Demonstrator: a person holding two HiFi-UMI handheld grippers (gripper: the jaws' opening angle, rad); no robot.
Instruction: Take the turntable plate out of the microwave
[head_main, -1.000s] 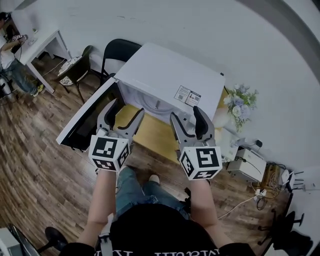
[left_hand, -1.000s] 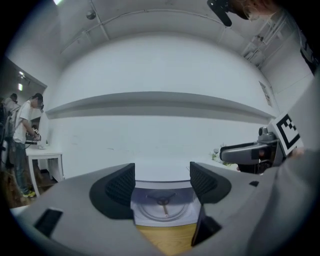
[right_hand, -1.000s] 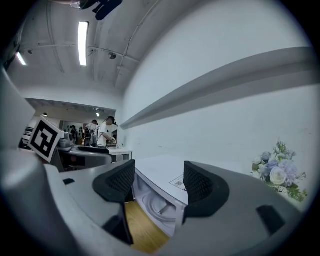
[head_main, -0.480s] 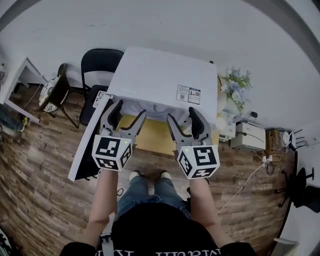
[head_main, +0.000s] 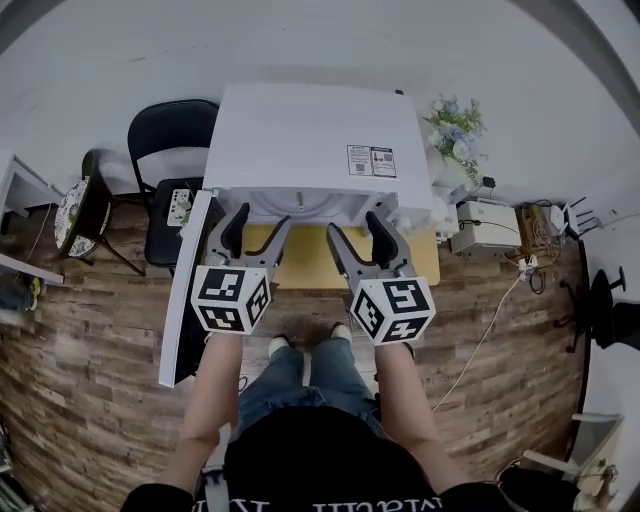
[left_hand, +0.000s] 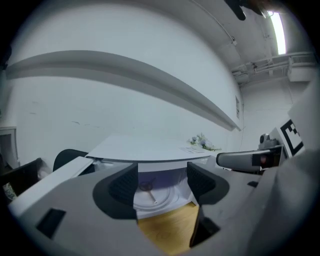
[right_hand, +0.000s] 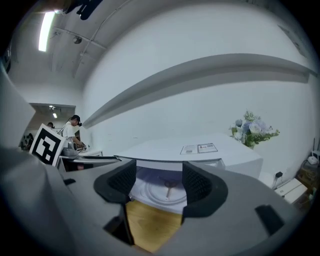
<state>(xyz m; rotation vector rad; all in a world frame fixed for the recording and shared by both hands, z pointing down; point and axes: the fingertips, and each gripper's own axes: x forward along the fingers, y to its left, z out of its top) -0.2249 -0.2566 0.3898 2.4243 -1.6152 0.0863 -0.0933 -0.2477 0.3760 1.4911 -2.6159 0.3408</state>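
Observation:
The white microwave (head_main: 315, 135) stands on a wooden table (head_main: 305, 262) with its door (head_main: 185, 300) swung open to the left. In the cavity lies the clear round turntable plate (left_hand: 152, 196) (right_hand: 165, 192), flat on its hub. My left gripper (head_main: 258, 225) (left_hand: 162, 182) and right gripper (head_main: 357, 228) (right_hand: 159, 182) hover side by side in front of the opening, pointing into it and short of the plate. Both are open. Their jaws have just been closing a little, with nothing between them.
A black chair (head_main: 170, 130) stands left of the microwave, behind the open door. A vase of flowers (head_main: 450, 125) and a white box-like device (head_main: 485, 225) are to the right. The person's legs and feet are below the table's front edge on the wood floor.
The head view has swung round until the microwave is square in front. Both grippers have come down and in towards the open cavity.

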